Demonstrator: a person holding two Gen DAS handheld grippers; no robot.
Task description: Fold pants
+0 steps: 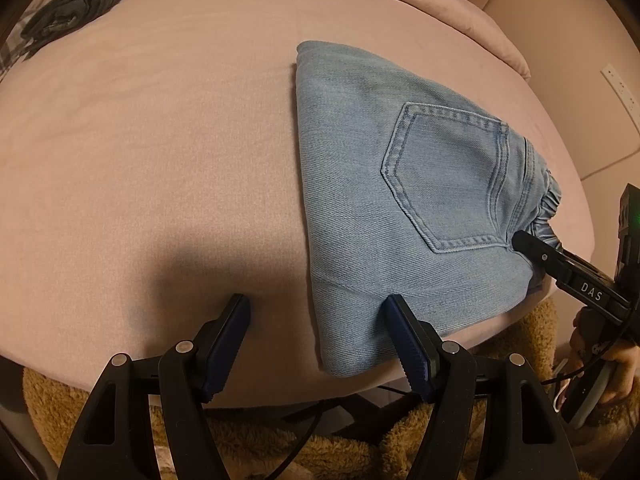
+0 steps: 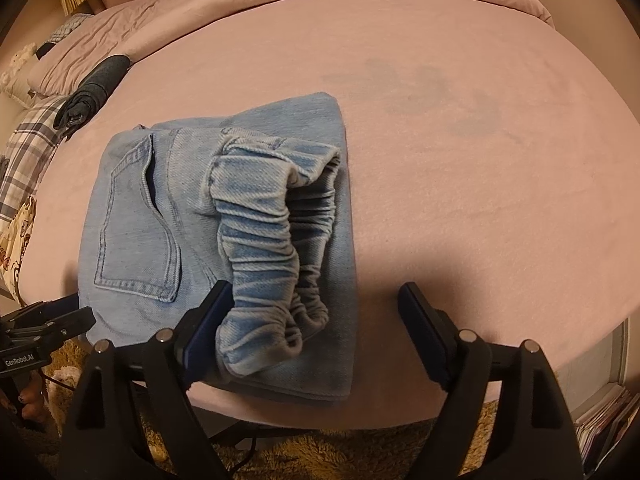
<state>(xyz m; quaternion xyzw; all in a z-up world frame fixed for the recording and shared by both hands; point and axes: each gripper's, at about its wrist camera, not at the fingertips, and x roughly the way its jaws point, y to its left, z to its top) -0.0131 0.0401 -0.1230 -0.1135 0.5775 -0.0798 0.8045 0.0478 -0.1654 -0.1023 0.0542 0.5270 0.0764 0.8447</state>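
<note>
Denim pants [image 2: 224,216] lie folded on the pink bed [image 2: 480,160], rolled dark garment [image 2: 92,88] well beyond; right view alone shows the elastic waistband [image 2: 264,248]; left gripper [image 1: 316,304] and right gripper [image 2: 316,292] both released.

Pink-sheeted bed [image 2: 460,184], shaggy tan rug [image 2: 320,456] below, plaid bedding [image 2: 28,148] beside.

Jeans [image 1: 392,200] underlayers hidden; dark rolled garment [image 1: 76,4] cut by edge.
</note>
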